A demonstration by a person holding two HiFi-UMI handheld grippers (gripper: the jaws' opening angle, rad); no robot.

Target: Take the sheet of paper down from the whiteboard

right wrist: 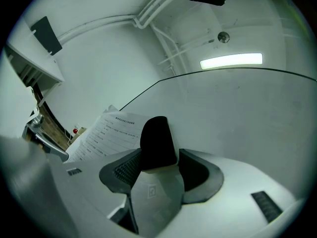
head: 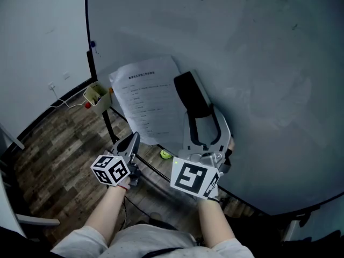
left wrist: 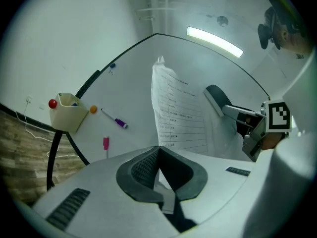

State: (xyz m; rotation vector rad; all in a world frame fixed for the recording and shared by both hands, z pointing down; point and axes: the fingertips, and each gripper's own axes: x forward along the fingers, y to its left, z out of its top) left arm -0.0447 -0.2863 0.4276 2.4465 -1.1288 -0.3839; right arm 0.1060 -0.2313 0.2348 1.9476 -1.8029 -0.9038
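The sheet of paper is pinched low by the left hand-held gripper, likely against dropping, while a black-tipped block is clasped wide in the right hand-held gripper

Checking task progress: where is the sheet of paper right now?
Head view, centre: the sheet of paper lies against the whiteboard, its lower edge pinched in the left tongs, with the eraser in the right tongs at its right edge.
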